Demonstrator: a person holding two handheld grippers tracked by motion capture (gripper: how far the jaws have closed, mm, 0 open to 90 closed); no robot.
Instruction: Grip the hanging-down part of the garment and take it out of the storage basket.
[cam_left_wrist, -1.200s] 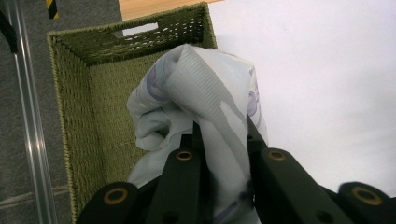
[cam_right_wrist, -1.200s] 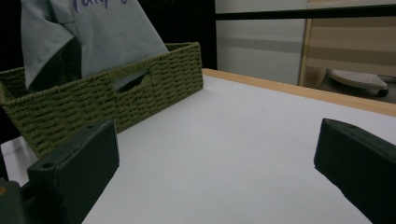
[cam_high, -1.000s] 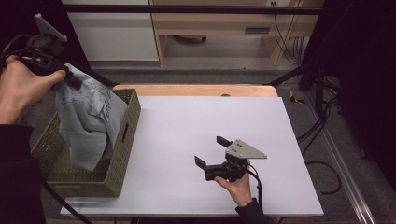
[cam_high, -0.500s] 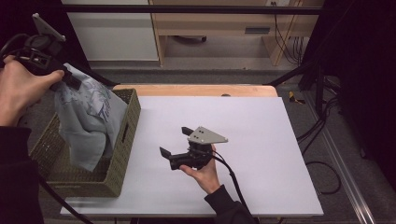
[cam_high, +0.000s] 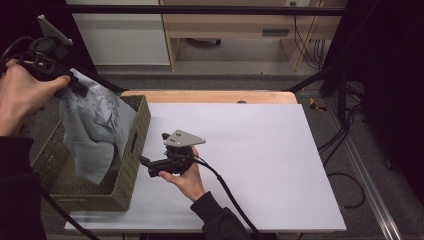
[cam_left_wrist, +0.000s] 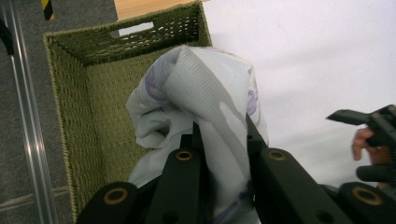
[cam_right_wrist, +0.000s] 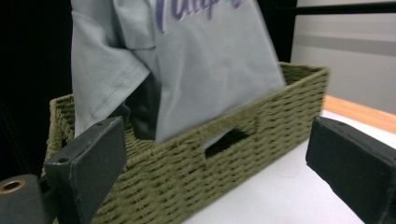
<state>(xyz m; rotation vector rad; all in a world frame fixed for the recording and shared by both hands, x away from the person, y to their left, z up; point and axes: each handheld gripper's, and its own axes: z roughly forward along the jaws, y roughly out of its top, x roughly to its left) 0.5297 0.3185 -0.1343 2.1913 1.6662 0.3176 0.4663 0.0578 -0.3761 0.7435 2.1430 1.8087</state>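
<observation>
A pale grey-blue T-shirt (cam_high: 95, 130) with purple print hangs from my left gripper (cam_high: 75, 86), which is shut on its top fold. Its lower part drops into the green woven basket (cam_high: 132, 160) at the table's left. In the left gripper view the shirt (cam_left_wrist: 205, 93) bulges between the jaws, above the basket (cam_left_wrist: 93, 93). My right gripper (cam_high: 152, 148) is open, low over the white table (cam_high: 260, 150), pointing at the basket's right wall. The right gripper view shows the shirt (cam_right_wrist: 196, 60) hanging over the basket (cam_right_wrist: 187, 163), whose handle slot lies between my gripper's (cam_right_wrist: 219, 163) spread jaws.
A wooden strip (cam_high: 210, 96) runs along the table's far edge. Behind it stand a white cabinet (cam_high: 120, 35) and a wooden shelf (cam_high: 240, 25). Cables (cam_high: 345, 145) lie on the floor at the right, beside a metal rail (cam_high: 375, 200).
My right gripper has travelled left across the table, from right of centre to just beside the basket. The left gripper still holds the shirt in about the same place.
</observation>
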